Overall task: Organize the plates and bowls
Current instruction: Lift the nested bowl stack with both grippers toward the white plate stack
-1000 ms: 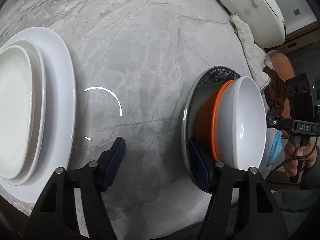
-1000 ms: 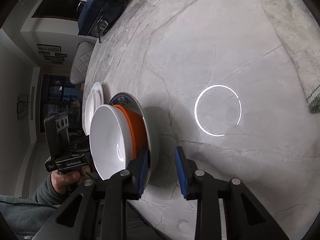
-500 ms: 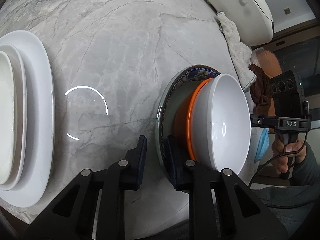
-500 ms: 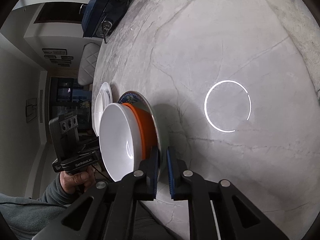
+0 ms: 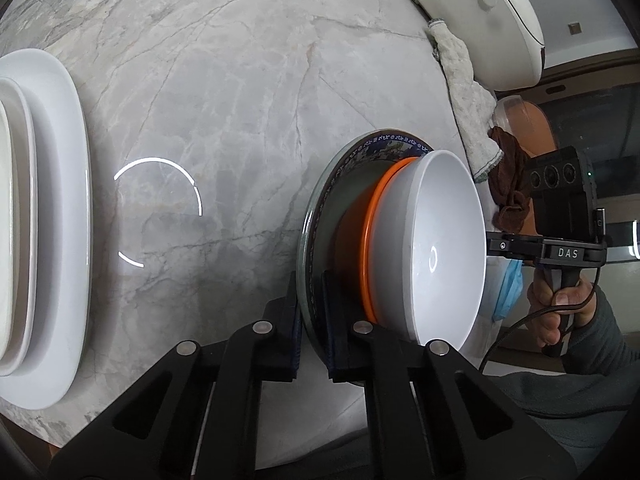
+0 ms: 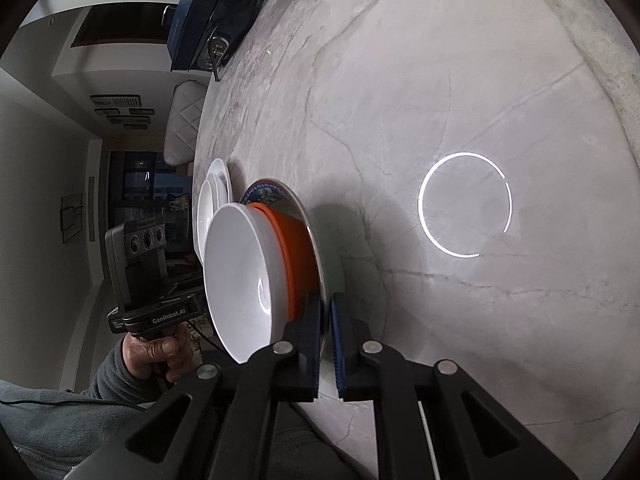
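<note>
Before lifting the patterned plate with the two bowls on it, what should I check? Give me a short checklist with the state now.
1. Left hand-held gripper pinching patterned plate rim: ok.
2. Right hand-held gripper pinching the opposite rim: ok.
3. White bowl nested in orange bowl: ok.
4. Bowls centred on plate: cannot tell.
5. Marble table bare between the plate and white plate stack: ok.

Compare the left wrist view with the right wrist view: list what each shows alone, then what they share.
Left only: white lidded appliance, pale towel, left gripper clamping the patterned plate rim.
Right only: dark blue appliance, right gripper clamping that rim.
Both: white bowl nested in the orange bowl on the plate, the white plate stack, marble table.
</note>
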